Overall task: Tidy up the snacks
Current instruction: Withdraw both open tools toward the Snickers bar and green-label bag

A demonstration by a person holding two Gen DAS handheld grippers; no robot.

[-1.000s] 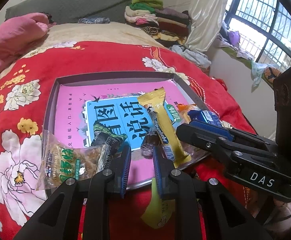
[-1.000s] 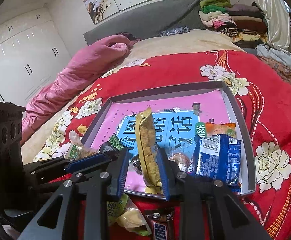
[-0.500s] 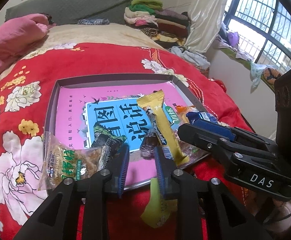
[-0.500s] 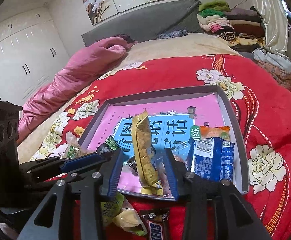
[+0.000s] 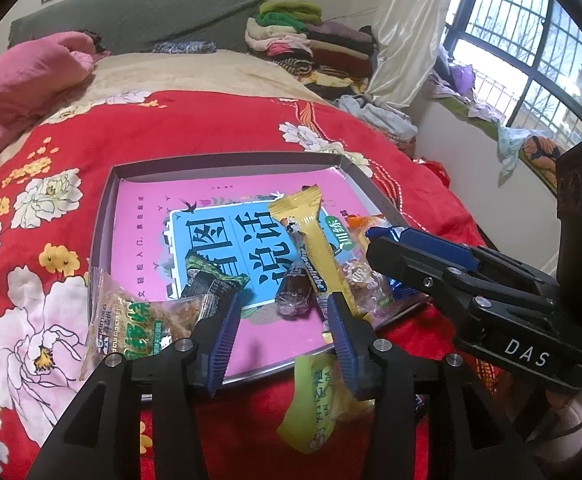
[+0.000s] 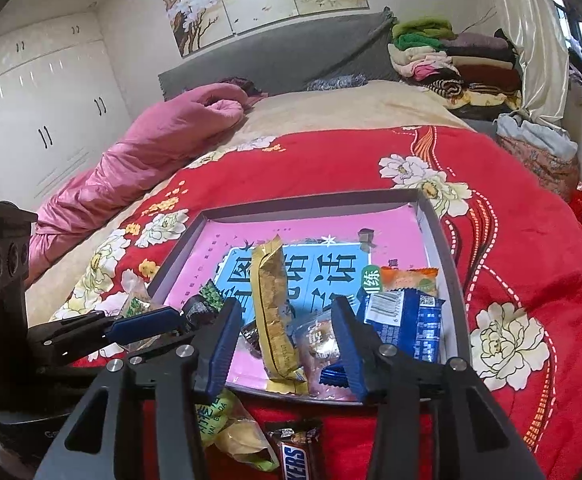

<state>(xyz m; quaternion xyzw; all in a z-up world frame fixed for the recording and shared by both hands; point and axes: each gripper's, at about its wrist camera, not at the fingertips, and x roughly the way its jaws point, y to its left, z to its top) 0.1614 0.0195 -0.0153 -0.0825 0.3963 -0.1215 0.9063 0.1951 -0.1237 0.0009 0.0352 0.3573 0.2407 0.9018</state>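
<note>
Apparently yellow snack between spread jaws.

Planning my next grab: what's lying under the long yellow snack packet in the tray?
The long yellow snack packet lies across a brown-wrapped candy and the pink-and-blue book lining the tray. Anything else beneath it is hidden.

Home bedroom, bed (red quilt), wardrobe

tray on bedspread, ahead of both grippers | in tray: long wafer pack centre, biscuit pack to its right, wrapped candy at near edge | Snickers bar and green-label pouch on bedspread, before tray | clothes pile far behind
</note>
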